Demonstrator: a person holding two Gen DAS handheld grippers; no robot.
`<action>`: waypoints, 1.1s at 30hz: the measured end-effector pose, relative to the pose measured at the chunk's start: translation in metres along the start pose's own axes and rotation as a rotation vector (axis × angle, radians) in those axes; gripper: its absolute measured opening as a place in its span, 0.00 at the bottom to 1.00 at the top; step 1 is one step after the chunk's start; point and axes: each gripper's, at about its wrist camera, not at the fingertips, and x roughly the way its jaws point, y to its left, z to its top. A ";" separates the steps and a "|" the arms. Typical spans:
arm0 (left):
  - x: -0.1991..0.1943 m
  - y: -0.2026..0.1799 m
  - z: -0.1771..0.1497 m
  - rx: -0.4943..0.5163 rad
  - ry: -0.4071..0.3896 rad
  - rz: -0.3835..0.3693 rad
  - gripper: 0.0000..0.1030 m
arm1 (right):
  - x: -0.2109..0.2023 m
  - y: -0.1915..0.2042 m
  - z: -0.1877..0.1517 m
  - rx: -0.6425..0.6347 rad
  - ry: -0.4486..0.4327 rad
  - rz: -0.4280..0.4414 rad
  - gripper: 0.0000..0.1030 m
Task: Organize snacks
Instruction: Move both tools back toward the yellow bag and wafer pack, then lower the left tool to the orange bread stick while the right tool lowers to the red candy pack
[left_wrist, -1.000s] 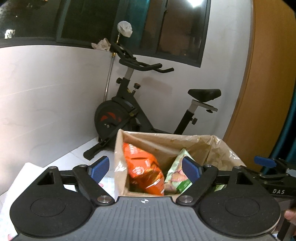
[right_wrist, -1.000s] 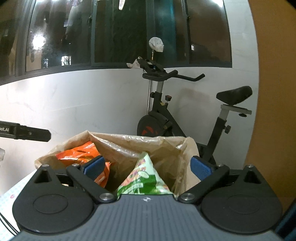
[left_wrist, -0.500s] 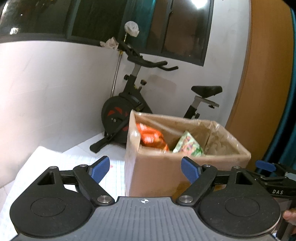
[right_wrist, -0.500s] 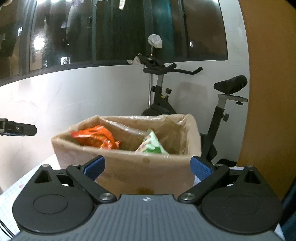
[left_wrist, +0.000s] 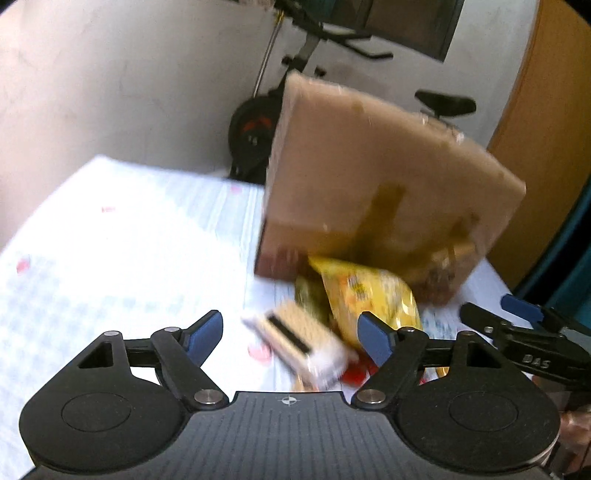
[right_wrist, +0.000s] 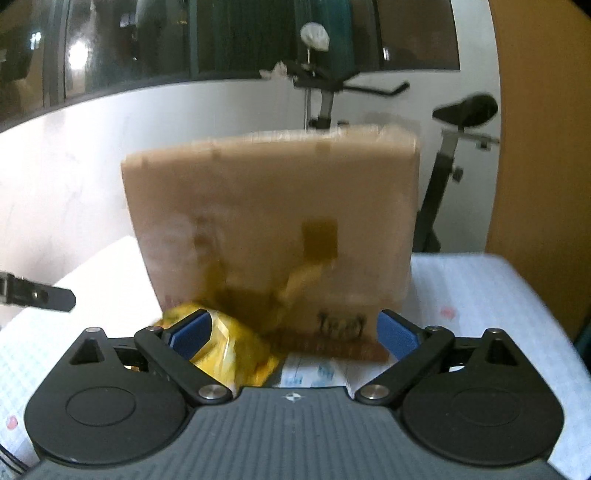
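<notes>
Here, left tool (left_wrist: 290, 334): tilted downward over the counter (left_wrist: 122, 240), jaws apart and just been narrowing, a blurred cream-and-white snack box (left_wrist: 299, 343) lying between them, ungripped. Right tool (right_wrist: 295, 332): released, empty. Cardboard box (right_wrist: 273, 225) just ahead; yellow snack bag (left_wrist: 365, 291) by its base.

The cardboard box (right_wrist: 273, 221) looks like matt brown card, with glossier darker tape strips on its front. The yellow snack bag (left_wrist: 365, 291) is shiny crinkly foil-plastic. The tablecloth (left_wrist: 122, 236) looks like smooth white printed sheet. Both grippers are matt black plastic, with blue pads (right_wrist: 192, 334) and small bright metal pivot pins.
</notes>
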 end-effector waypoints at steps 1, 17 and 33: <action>0.001 -0.001 -0.005 -0.001 0.014 -0.001 0.79 | 0.001 0.002 -0.006 -0.004 0.014 -0.002 0.94; 0.012 -0.011 -0.067 -0.074 0.194 -0.090 0.69 | -0.007 0.031 -0.071 -0.142 0.147 -0.007 0.94; 0.042 -0.021 -0.066 -0.114 0.261 -0.099 0.69 | 0.000 0.057 -0.088 -0.293 0.227 -0.001 0.93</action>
